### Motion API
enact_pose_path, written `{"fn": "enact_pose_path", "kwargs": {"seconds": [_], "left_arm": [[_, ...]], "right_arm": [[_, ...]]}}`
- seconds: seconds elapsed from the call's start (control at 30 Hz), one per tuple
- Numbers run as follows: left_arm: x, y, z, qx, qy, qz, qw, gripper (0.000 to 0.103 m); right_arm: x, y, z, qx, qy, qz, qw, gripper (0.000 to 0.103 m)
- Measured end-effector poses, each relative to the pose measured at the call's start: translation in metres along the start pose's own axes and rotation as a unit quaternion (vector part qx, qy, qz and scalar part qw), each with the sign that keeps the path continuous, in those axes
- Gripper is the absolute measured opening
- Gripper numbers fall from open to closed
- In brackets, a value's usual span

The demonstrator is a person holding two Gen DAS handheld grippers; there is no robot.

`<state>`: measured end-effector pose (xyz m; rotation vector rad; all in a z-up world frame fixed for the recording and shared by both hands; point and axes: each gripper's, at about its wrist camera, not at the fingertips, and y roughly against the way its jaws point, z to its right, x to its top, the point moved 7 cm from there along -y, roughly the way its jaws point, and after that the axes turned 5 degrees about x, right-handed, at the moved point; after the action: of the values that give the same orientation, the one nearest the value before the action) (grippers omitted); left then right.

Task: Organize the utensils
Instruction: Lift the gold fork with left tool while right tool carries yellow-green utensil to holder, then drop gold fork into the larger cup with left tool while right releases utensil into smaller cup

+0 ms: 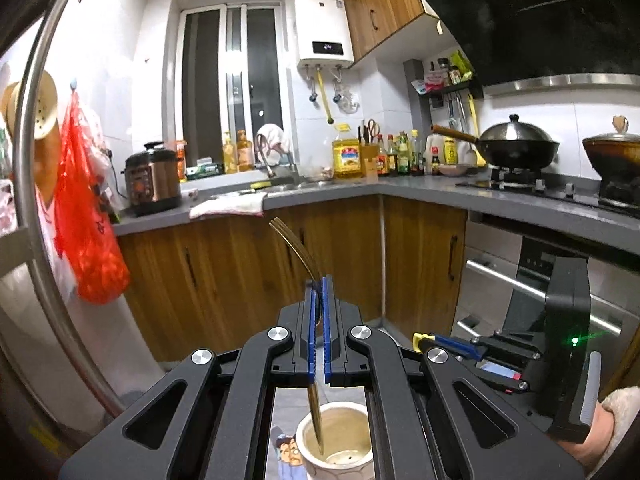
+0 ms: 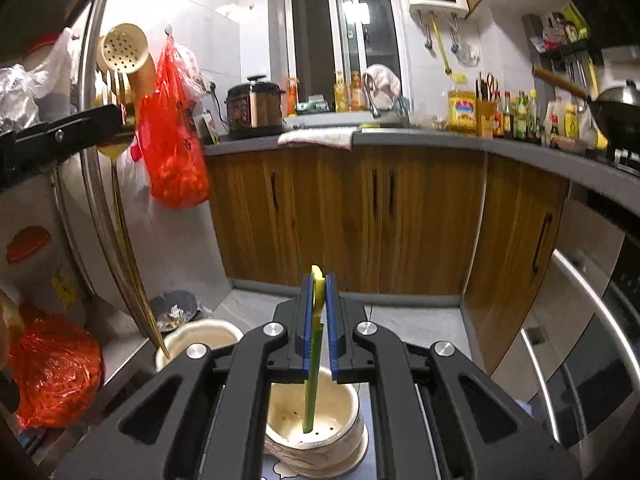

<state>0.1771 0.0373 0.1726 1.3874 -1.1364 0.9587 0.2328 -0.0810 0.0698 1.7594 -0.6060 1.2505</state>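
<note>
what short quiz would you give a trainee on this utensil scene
1. True or false: the right gripper is shut on a green utensil.
2. The gold utensils in the left gripper reach down into: A a drawer, B a cream pot, C a glass.
3. Fill in: the right wrist view shows ___ cream pots.
Key: 1 true; 2 B; 3 two.
</note>
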Motion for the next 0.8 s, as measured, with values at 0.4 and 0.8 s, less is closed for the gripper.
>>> {"fn": "enact_pose_path", "kwargs": {"seconds": [0.4,0.8], "left_arm": [[-0.069,-0.033,0.004,-0.023,0.012,-0.081,0.9964,0.004],[-0.104,-0.046,0.004,-0.033,0.027,-0.120,0.9918,0.004]], "right_arm": [[-0.044,-0.024,0.012,0.026,-0.029,-0.051,0.998,0.006],[-0.056,-0.026,0.017,0.031,-0.037,-0.063,0.997,0.006]]}}
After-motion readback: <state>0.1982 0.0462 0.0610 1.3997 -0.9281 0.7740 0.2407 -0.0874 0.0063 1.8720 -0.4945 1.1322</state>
